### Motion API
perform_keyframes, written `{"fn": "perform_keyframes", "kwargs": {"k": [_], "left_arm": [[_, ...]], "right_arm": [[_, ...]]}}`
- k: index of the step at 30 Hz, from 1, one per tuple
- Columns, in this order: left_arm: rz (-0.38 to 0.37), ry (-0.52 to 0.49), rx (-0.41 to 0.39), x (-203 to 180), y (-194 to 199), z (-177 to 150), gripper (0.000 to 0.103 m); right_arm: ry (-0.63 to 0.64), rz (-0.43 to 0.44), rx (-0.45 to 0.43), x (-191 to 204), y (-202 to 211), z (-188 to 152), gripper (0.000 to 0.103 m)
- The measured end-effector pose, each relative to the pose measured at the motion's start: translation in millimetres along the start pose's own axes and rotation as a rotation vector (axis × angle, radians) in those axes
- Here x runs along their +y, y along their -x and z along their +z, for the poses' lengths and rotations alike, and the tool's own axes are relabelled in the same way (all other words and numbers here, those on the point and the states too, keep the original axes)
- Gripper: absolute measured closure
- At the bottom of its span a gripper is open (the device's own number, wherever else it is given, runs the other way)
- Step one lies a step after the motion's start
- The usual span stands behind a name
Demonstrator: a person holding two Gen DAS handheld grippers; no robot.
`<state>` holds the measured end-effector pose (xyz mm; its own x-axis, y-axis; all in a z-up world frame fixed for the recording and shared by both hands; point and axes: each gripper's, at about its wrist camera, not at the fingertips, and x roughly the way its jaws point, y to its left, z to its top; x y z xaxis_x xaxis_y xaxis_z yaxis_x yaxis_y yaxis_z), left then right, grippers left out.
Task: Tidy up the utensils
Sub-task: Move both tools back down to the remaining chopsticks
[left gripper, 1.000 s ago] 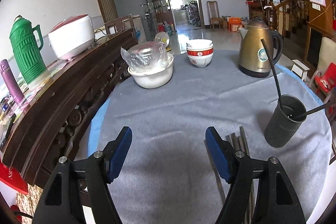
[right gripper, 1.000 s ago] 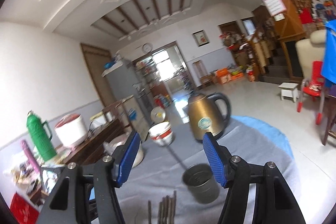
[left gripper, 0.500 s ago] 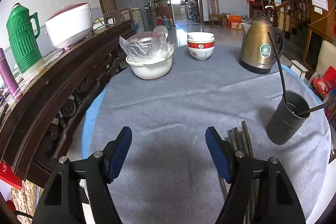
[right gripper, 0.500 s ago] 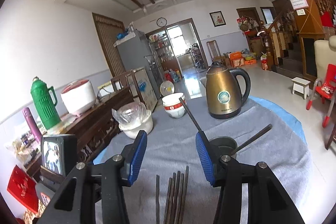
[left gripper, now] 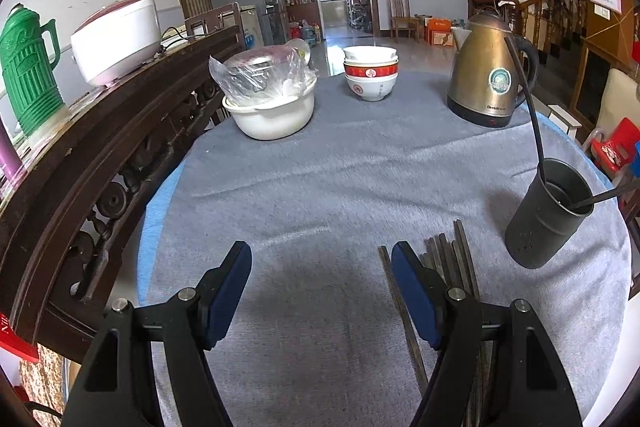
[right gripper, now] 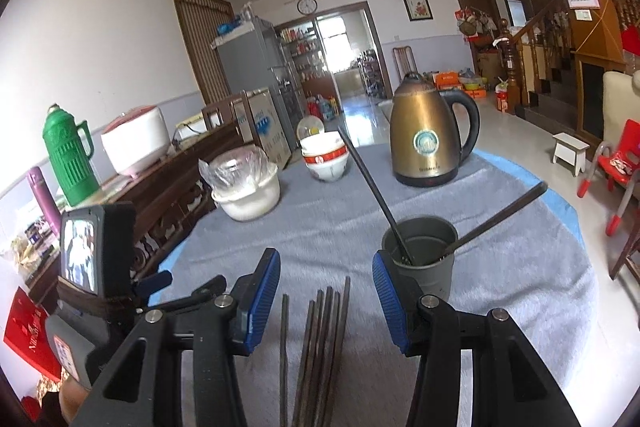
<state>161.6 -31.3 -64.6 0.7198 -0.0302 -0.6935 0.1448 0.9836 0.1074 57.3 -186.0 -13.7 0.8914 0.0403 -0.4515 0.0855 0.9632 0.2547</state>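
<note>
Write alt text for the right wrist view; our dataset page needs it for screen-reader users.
The right gripper hangs open over a row of dark chopsticks lying on a grey tablecloth, gripping none. Just beyond stands a dark cup holding two chopsticks, with a bronze kettle, stacked bowls and a white basin farther back.

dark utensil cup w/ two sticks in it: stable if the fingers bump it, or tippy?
Probably tippy. The dark cup is tall and narrow, and looks light, maybe thin metal. The two chopsticks in it lean far past the rim, so a knock on them would likely lever it over. The grey cloth under it should limit sliding, which favours tipping over skidding.
</note>
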Motion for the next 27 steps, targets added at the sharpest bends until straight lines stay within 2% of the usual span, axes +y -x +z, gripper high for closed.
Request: {"fn": "perform_keyframes", "kwargs": {"k": [10, 19, 23, 27], "left_arm": [[-0.015, 0.000, 0.054, -1, -26, -3, 0.030], [-0.142, 0.070, 0.238, 10, -76, -14, 0.030], [-0.206, 0.099, 0.307, 9, -91, -19, 0.030], [-0.257, 0.104, 0.357, 4, -103, -20, 0.030]], "right_arm": [[-0.001, -0.038, 0.124, -7, -38, -19, 0.051], [0.018, -0.073, 0.322, -14, -93, -52, 0.051], [0.013, -0.073, 0.401, -21, -118, -64, 0.063], [0.008, -0.071, 0.426, -23, -135, -66, 0.066]]}}
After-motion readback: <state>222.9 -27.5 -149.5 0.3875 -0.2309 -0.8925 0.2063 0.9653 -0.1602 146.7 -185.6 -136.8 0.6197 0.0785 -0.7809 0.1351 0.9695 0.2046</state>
